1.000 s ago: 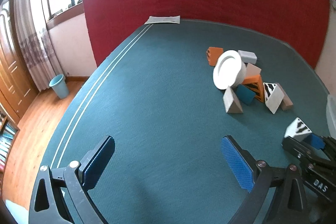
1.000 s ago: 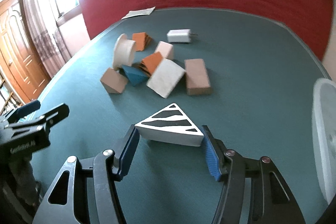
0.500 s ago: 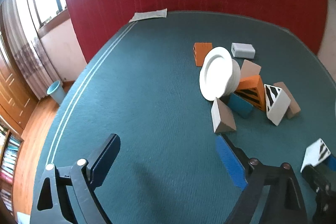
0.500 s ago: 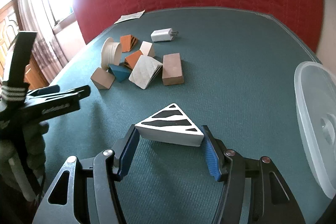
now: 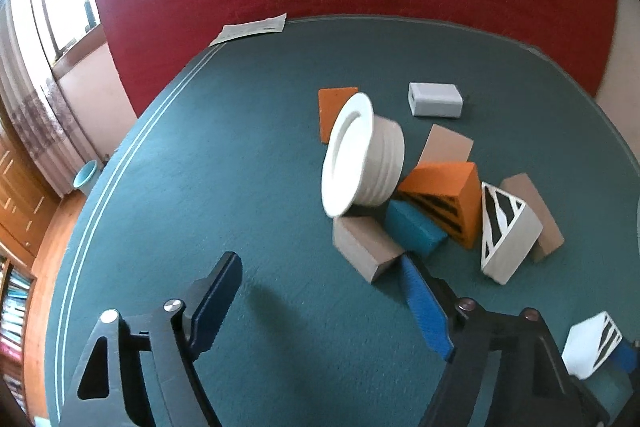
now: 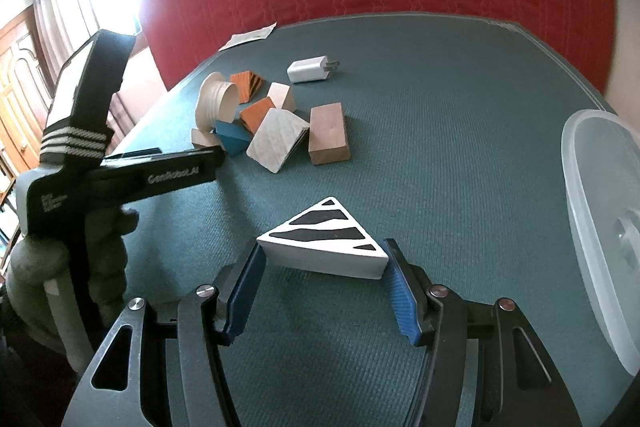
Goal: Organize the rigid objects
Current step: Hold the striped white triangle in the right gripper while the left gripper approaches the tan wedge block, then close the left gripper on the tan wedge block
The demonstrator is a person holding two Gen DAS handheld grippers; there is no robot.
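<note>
The left tongs (image 5: 320,301) tilt downward, their jaws apart and just now closing, with nothing between the blue pads. A gloved hand (image 6: 84,259) grips their handle. The right tongs (image 6: 322,289) also slant down, both pads pressed against the sides of a striped wedge (image 6: 328,239).

i see a round table covered in teal-green ribbed cloth (image 5: 208,155) with pale double lines near its edge. on it lies a loose cluster: a white ribbed dish on its side (image 5: 360,159), a white charger block (image 5: 435,99), tan wooden blocks (image 6: 328,134), orange striped wedges (image 5: 444,199), a blue wedge (image 5: 412,231). a paper sheet (image 5: 252,27) lies at the far edge, a translucent plastic lid (image 6: 600,219) to the right.
</note>
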